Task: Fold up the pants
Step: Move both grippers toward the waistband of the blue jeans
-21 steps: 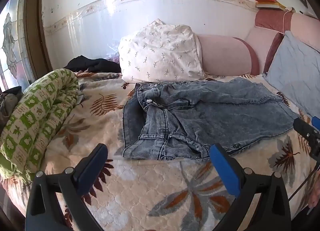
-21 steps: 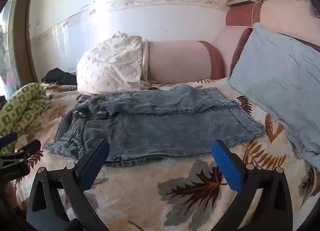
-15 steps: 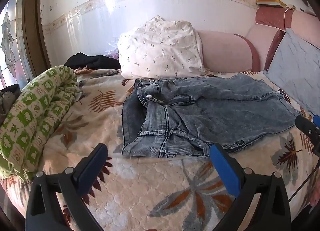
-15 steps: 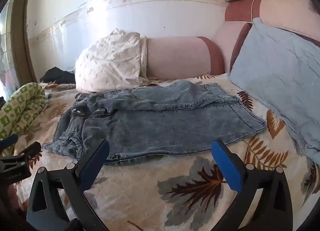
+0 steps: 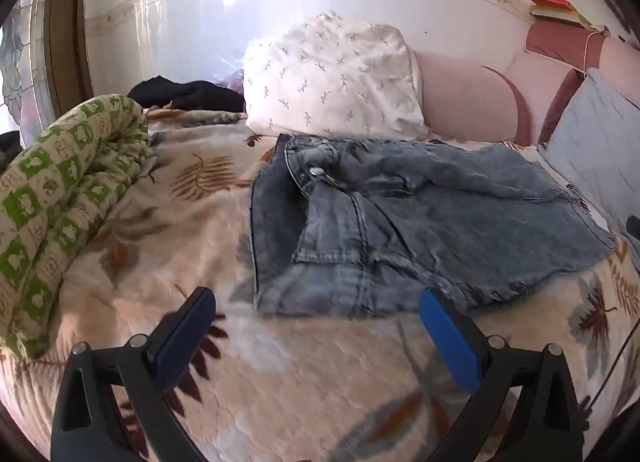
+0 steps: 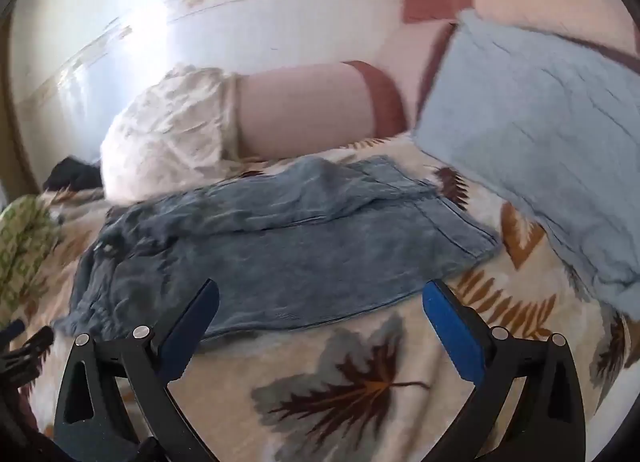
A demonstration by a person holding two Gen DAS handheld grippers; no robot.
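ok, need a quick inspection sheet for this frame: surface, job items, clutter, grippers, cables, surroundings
Surface: bed with a leaf-print cover.
Job's things: jeans lying across the bed, already doubled over, waistband at the left, button showing.
Clutter: rolled green quilt, dark clothes, white pillow, blue pillow.
Grippers: left gripper and right gripper both open, empty, just short of the jeans' near edge.
Cables: thin line at the lower right of the left view, unclear what.
Surroundings: white wall, pink headboard, books on top.
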